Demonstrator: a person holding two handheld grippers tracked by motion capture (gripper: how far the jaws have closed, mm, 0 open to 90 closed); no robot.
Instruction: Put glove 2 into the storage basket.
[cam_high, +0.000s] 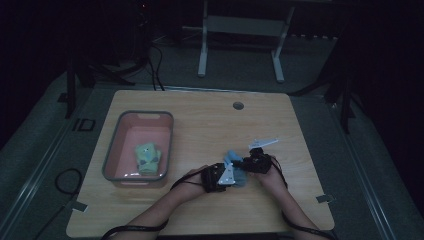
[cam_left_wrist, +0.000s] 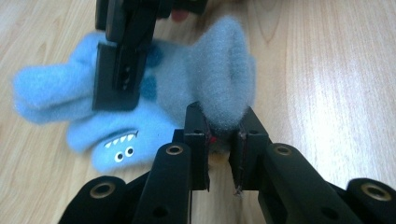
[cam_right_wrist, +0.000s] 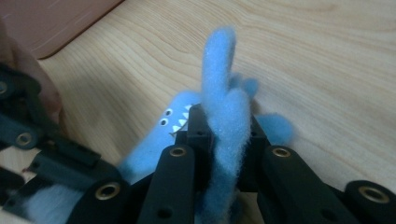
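A fuzzy blue glove (cam_high: 233, 159) with a monster face lies on the wooden table between my two grippers. In the left gripper view, my left gripper (cam_left_wrist: 219, 122) is shut on the glove's grey-blue cuff (cam_left_wrist: 224, 84), which bulges up above the jaws. The face and finger end (cam_left_wrist: 116, 135) lie to the left. In the right gripper view, my right gripper (cam_right_wrist: 226, 122) is shut on a fold of the blue glove (cam_right_wrist: 222, 79) that stands up between its jaws. From above, my left gripper (cam_high: 231, 176) and right gripper (cam_high: 242, 163) meet tip to tip at the glove.
A pink tub with a grey rim (cam_high: 111, 146) stands at the left of the table and holds a green glove (cam_high: 148, 159). A cable hole (cam_high: 238, 105) sits near the table's far edge. Bare wood (cam_high: 210, 125) lies beyond the grippers.
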